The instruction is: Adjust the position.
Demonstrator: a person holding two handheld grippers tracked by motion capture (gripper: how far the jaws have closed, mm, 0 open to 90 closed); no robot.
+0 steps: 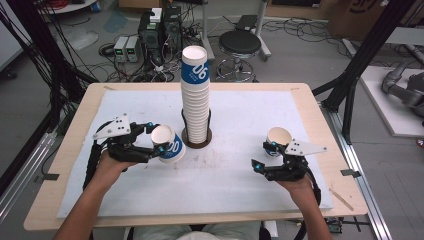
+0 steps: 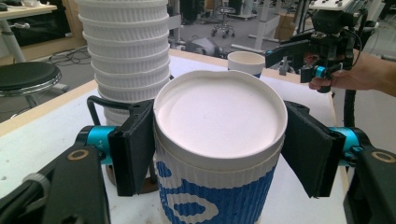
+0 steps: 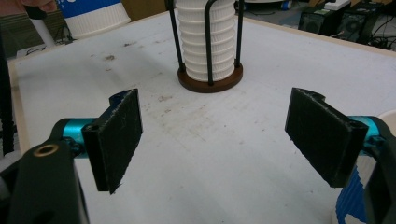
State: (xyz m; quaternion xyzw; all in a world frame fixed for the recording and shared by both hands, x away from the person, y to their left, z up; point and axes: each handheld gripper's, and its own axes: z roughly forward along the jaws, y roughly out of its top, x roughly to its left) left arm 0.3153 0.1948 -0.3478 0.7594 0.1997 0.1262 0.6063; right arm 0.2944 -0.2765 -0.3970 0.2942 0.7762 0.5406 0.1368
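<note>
A tall stack of white ribbed paper cups (image 1: 195, 100) with a blue-banded top cup stands in a black wire holder on a round brown base (image 1: 196, 139) at the table's middle. My left gripper (image 1: 162, 145) is shut on a single white-and-blue cup (image 1: 171, 145), tilted just left of the stack; both pads (image 2: 135, 144) press its sides below the rim (image 2: 219, 116). My right gripper (image 1: 261, 156) stands open at the right, and its pads (image 3: 116, 140) have nothing between them. A second cup (image 1: 279, 137) stands upright just beyond it, and shows at the edge of the right gripper view (image 3: 355, 196).
A white mat (image 1: 240, 180) covers the wooden table (image 1: 320, 125). Behind the table are a black stool (image 1: 240, 45), computer boxes (image 1: 160, 30) and cables on the floor. Black frame posts (image 1: 365, 55) rise at both sides.
</note>
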